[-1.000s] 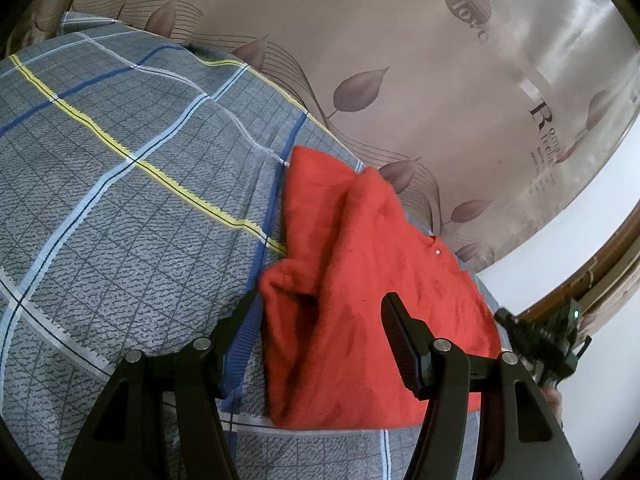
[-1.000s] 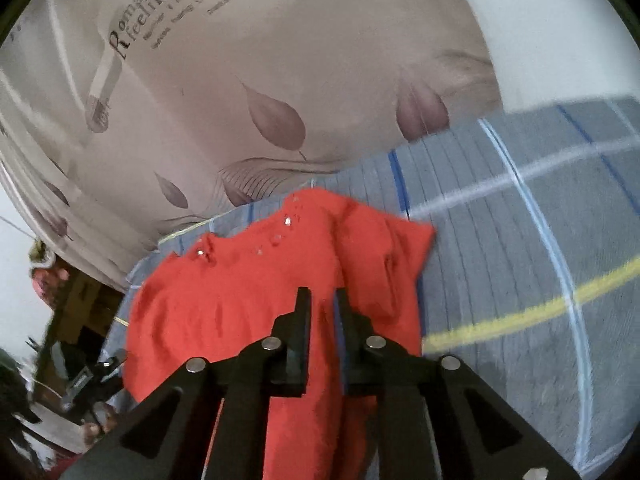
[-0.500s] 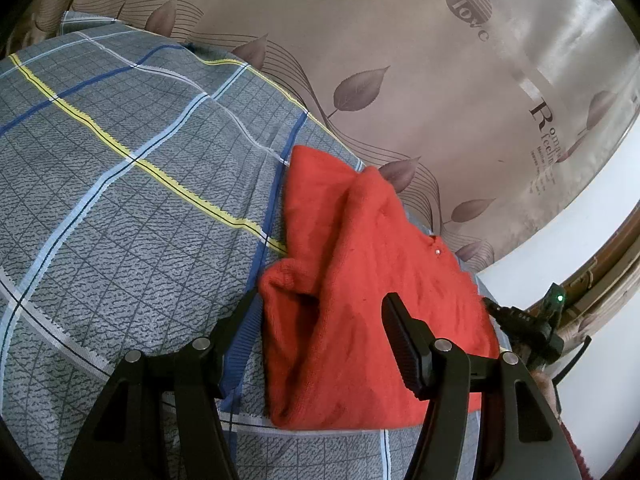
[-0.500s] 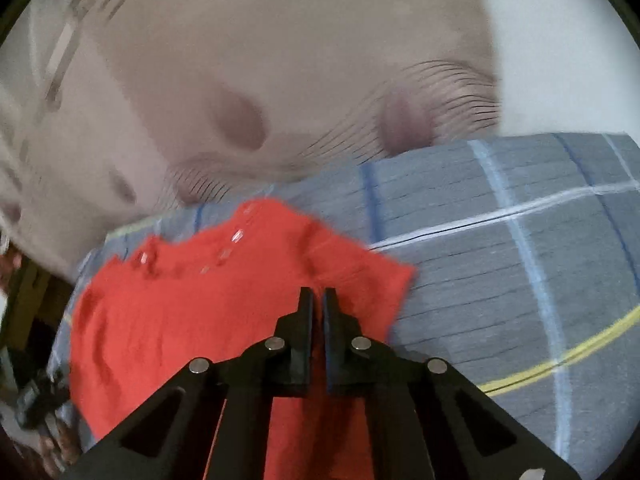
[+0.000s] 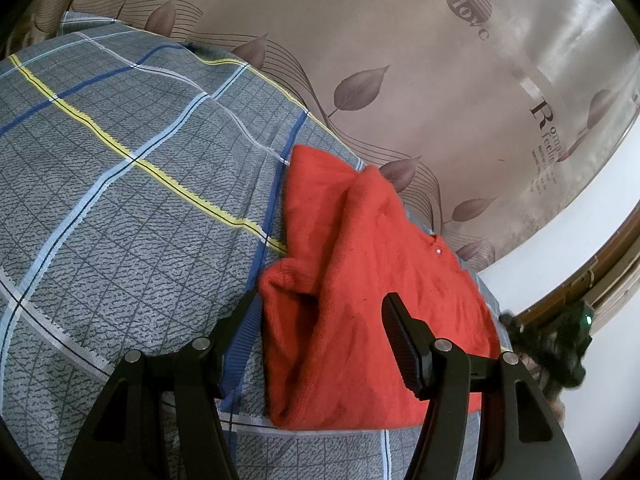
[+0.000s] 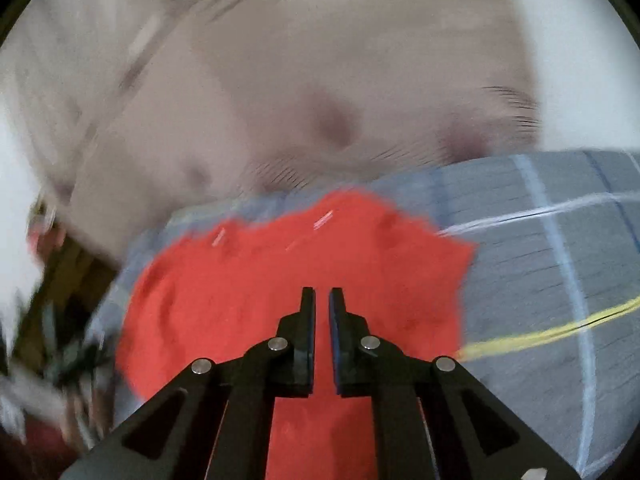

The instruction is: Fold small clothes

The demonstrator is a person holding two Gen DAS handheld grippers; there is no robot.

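A small red knitted sweater [image 5: 360,280] lies partly folded on a grey plaid bedspread [image 5: 120,200], one sleeve folded over its left side. My left gripper [image 5: 320,312] is open and empty, its fingers either side of the sweater's near left part, just above it. In the blurred right wrist view the sweater [image 6: 260,280] lies ahead, and my right gripper [image 6: 321,300] has its jaws nearly closed with a narrow gap, holding nothing, above the sweater's near edge. The right gripper also shows at the far right of the left wrist view [image 5: 560,340].
A beige headboard [image 5: 400,60] with leaf prints rises behind the bed. A white wall [image 5: 580,248] and a wooden frame [image 5: 616,272] are at the right. The plaid bedspread [image 6: 540,280] stretches to the right of the sweater.
My right gripper has swung fast, blurring its view, and drawn back from the sweater; its jaws closed, then parted slightly. The left gripper has not moved.
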